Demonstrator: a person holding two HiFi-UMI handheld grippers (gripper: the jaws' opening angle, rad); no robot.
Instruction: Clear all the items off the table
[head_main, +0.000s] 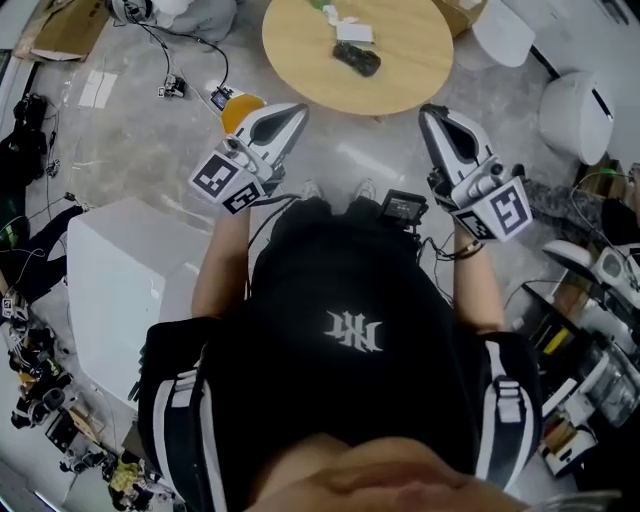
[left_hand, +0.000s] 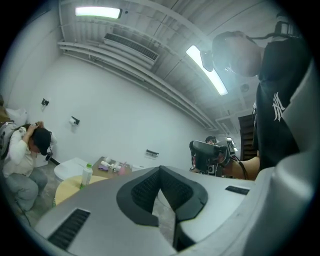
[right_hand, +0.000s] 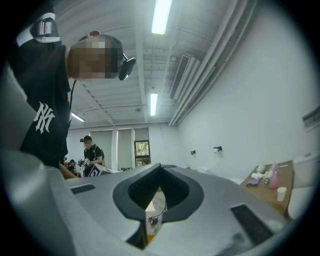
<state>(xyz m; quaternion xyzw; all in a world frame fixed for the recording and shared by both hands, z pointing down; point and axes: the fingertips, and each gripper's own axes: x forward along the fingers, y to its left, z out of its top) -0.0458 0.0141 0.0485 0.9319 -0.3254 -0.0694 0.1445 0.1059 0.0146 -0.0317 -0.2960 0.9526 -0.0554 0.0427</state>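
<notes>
Left gripper (head_main: 295, 113) and right gripper (head_main: 433, 113) are hovering pressed together, empty. Table (head_main: 300, 60) is sitting at 12 o'clock, carrying black item (head_main: 357, 59) and white box (head_main: 354, 32). Probably approaching; next move is calling for reaching forward and opening.

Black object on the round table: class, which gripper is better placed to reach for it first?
Left gripper, narrowly. It and the right gripper are both shut and empty, short of the table; its tip looks slightly nearer the black object.
</notes>
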